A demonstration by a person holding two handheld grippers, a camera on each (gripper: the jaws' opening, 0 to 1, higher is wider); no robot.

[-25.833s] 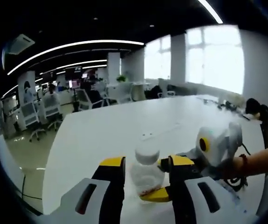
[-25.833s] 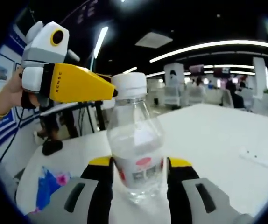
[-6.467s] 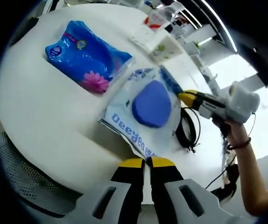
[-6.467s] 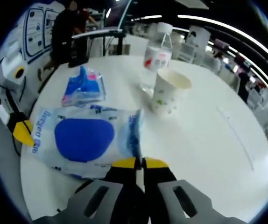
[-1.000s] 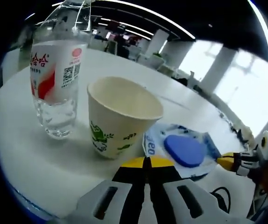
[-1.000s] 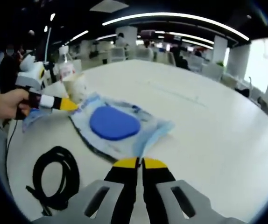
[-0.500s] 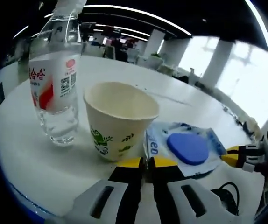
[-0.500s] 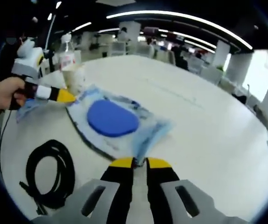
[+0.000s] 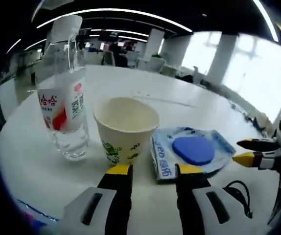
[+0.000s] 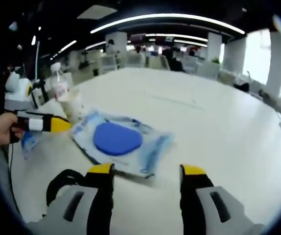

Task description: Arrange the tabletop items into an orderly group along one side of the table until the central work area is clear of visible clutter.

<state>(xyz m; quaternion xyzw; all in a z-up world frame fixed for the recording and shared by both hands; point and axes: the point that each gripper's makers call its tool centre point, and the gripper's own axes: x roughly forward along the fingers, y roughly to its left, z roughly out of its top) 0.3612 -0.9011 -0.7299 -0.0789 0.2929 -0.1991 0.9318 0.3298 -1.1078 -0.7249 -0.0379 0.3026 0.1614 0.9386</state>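
Observation:
A water bottle (image 9: 64, 112) with a red and white label stands at the left, and a paper cup (image 9: 126, 128) stands right beside it. To the cup's right lies a flat wipes pack (image 9: 192, 151) with a blue lid. My left gripper (image 9: 153, 172) is open just short of the cup and the pack's corner, holding nothing. My right gripper (image 10: 148, 171) is open too, its jaws apart in front of the wipes pack (image 10: 118, 139). It also shows as the right gripper (image 9: 243, 151), open, beyond the pack. The left gripper (image 10: 62, 126) sits by the pack's left edge.
A coiled black cable (image 10: 64, 181) lies on the white table (image 10: 219, 112) near my right gripper. A blue tissue pack (image 10: 29, 139) lies at the table edge. Bottle (image 10: 59, 88) and cup (image 10: 74, 105) stand behind the pack. Office chairs and desks fill the background.
Both grippers have gone from shut to open. Each has let go of its corner of the wipes pack, which lies flat on the table. Both views have drawn back slightly.

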